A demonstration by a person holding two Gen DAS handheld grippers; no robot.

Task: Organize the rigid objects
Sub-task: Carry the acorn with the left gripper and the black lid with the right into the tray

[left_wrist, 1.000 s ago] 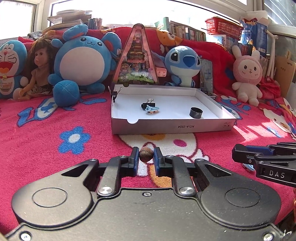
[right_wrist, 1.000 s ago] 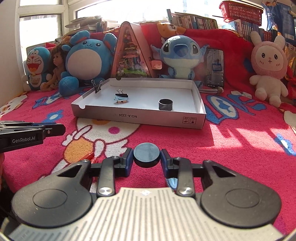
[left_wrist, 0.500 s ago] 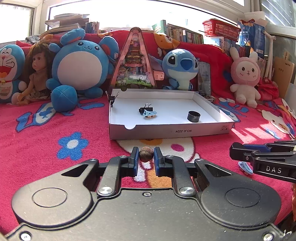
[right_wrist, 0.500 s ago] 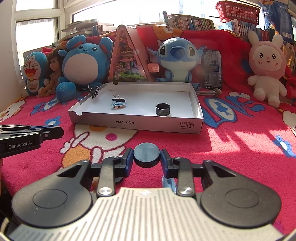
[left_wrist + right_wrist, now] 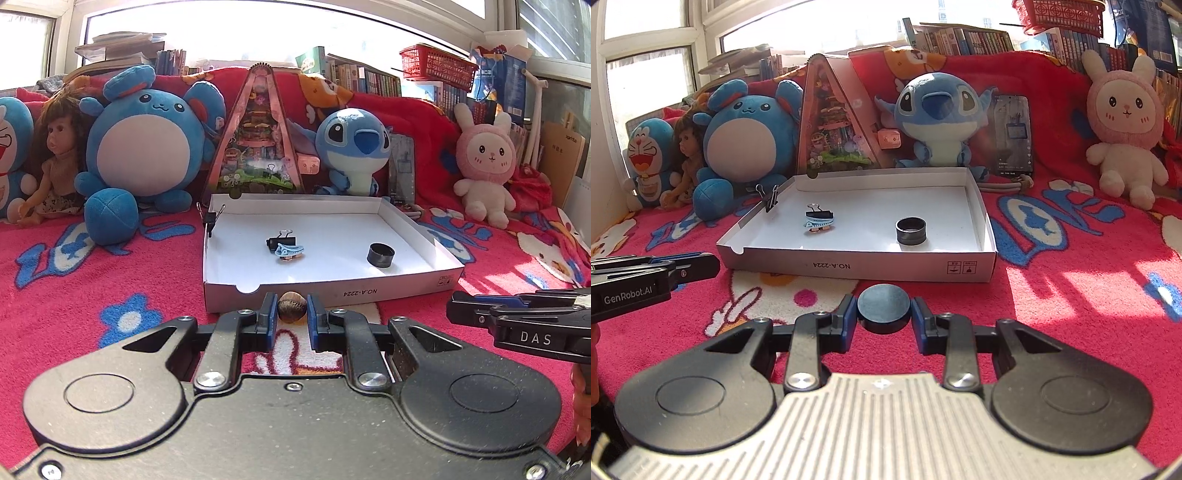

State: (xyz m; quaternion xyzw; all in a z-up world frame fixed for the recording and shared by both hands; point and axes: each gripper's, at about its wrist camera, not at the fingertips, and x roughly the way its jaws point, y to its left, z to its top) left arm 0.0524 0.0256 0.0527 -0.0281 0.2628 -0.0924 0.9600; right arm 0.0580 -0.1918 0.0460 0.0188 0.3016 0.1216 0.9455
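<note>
both loads have closed in on the white tray (image 5: 332,291) at 12 o'clock: left gripper (image 5: 291,312) clenches a brown nut (image 5: 291,311), right gripper (image 5: 884,310) a black disc (image 5: 884,308); drop-off looks next.

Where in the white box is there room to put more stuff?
In the white cardboard box, the floor is bare between the black binder clip and the black ring, and along the back wall. The left side is busier, with another clip on the rim.

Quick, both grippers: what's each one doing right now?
Left gripper: closed on a small brown shell.
Right gripper: closed on a round black disc.
</note>
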